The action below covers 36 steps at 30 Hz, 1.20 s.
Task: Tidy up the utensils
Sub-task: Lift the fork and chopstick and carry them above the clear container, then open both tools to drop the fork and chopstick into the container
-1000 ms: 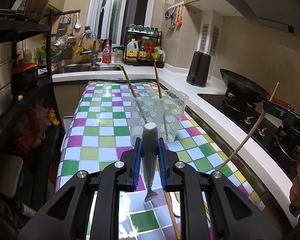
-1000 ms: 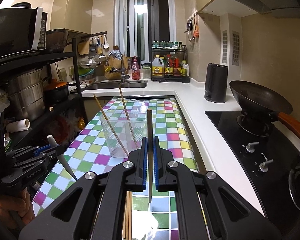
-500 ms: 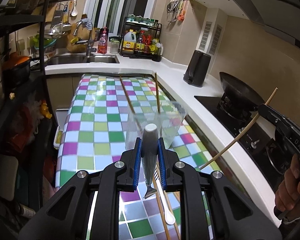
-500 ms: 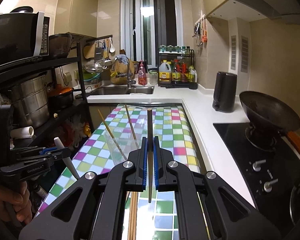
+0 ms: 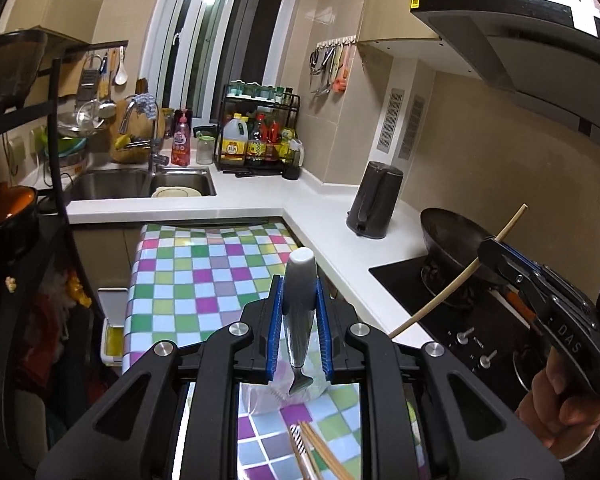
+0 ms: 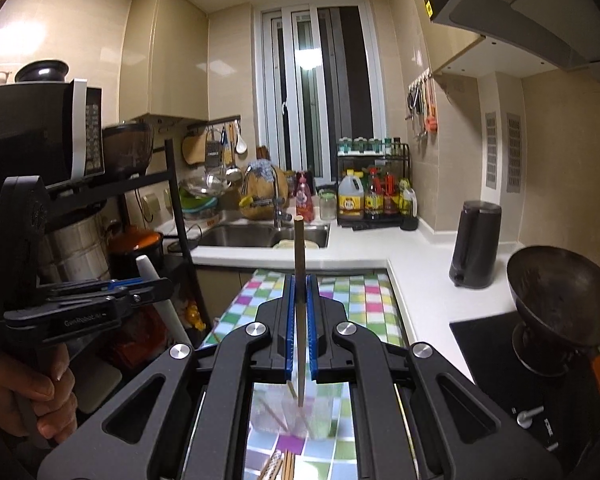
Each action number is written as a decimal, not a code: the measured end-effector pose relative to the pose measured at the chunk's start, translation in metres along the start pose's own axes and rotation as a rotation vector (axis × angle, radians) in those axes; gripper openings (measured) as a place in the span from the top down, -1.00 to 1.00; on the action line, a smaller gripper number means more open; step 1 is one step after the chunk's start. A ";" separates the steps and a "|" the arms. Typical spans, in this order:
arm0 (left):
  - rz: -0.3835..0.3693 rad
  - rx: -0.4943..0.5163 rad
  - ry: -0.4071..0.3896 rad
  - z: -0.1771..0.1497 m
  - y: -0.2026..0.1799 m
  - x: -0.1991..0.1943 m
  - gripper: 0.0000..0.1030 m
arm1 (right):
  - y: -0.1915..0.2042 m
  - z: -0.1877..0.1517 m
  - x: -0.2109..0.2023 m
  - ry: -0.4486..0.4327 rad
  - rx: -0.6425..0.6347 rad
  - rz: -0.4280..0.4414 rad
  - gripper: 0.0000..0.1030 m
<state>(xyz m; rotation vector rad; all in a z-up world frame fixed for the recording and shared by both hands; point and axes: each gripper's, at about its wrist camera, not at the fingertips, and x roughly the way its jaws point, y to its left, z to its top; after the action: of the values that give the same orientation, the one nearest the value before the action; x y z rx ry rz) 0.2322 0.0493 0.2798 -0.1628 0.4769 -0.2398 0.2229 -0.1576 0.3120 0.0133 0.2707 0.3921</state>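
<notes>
The left gripper [image 5: 298, 316] pinches a smooth grey-handled fork [image 5: 298, 320], the right gripper [image 6: 300, 328] a thin wooden chopstick [image 6: 299, 300], both half-hiding the clear cup [image 6: 292, 412] below.

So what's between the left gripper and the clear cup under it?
The grey-handled fork the left gripper holds, tines down over the clear cup; left wrist view.

Right claw [image 6: 300, 320] clamped on upright chopstick [image 6: 299, 264] above clear cup [image 6: 296, 412] on checkered table [image 6: 363, 296]
</notes>
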 end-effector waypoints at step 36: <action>0.055 0.074 0.079 -0.053 -0.002 0.067 0.27 | -0.013 -0.093 0.081 0.283 0.025 -0.076 0.45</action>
<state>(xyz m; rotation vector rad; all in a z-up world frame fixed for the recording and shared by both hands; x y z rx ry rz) 0.2642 0.0246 0.2044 -0.0679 0.5496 -0.2102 0.2752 -0.1423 0.2001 -0.0287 0.5542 0.3144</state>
